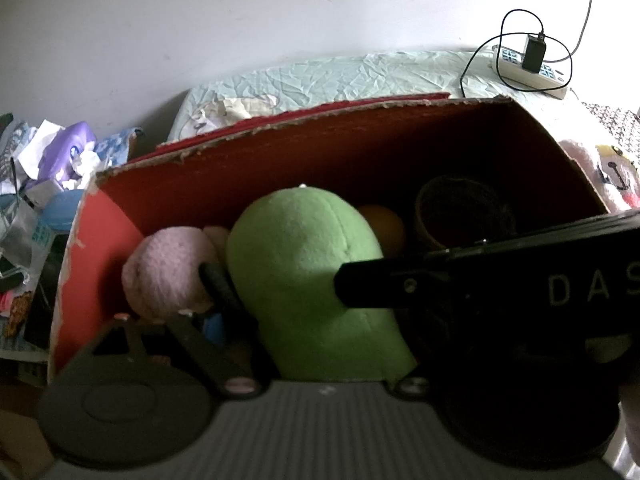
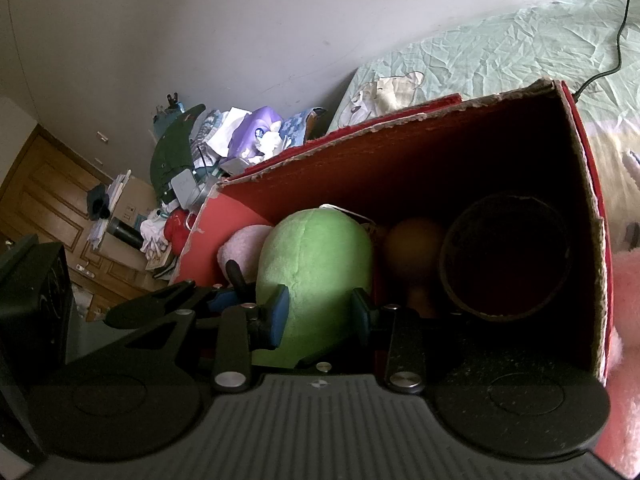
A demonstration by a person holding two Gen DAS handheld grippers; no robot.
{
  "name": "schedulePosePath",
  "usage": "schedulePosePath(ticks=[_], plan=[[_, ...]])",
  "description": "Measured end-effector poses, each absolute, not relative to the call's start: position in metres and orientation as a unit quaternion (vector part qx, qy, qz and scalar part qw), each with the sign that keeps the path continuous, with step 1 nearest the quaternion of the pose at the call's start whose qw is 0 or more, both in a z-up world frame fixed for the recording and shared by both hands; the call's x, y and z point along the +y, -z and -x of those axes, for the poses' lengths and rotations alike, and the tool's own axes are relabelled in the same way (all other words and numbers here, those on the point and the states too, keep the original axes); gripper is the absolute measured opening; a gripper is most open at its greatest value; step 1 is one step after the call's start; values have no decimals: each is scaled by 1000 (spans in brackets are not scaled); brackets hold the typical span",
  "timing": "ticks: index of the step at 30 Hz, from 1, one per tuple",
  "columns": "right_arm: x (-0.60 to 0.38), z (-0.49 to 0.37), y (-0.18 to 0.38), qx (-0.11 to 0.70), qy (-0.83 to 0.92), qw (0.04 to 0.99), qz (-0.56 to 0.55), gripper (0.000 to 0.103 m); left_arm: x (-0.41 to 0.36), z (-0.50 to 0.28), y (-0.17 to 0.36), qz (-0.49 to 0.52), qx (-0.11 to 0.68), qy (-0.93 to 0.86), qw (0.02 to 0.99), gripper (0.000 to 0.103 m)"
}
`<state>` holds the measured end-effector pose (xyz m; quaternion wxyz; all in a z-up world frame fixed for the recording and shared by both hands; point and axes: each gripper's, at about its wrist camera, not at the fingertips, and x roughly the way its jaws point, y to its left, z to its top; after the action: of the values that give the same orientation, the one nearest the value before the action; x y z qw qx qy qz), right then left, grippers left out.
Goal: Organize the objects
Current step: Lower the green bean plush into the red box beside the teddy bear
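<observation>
Where right tongs (image 2: 320,312) pinch: green plush (image 2: 312,256).

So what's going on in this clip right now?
A person with two handheld grippers is packing toys into a red cardboard box on a bed. The right gripper has its pads on either side of a green plush toy inside the box. A pink plush, an orange ball and a dark round container sit beside it. The left gripper's grip isn't clear.
</observation>
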<state>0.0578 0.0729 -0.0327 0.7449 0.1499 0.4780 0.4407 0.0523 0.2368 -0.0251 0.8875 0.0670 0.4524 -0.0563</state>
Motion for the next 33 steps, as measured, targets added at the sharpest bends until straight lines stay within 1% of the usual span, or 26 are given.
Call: schedulePosePath(ticks=[19, 23, 27, 28, 29, 33], plan=[[74, -59, 33, 478, -441, 745, -151, 42, 234, -53, 26, -72, 453, 52, 887, 90], [75, -59, 33, 477, -444, 743, -152, 47, 235, -52, 26, -75, 453, 52, 887, 90], [75, -60, 33, 475, -451, 739, -156, 50, 235, -52, 27, -76, 452, 52, 887, 90], [75, -59, 33, 474, -454, 738, -156, 54, 235, -52, 27, -76, 452, 53, 887, 91], [76, -60, 33, 474, -457, 736, -156, 55, 236, -52, 27, -77, 452, 53, 887, 91], [77, -61, 34, 478, -462, 730, -162, 56, 237, -52, 26, -74, 452, 51, 888, 91]])
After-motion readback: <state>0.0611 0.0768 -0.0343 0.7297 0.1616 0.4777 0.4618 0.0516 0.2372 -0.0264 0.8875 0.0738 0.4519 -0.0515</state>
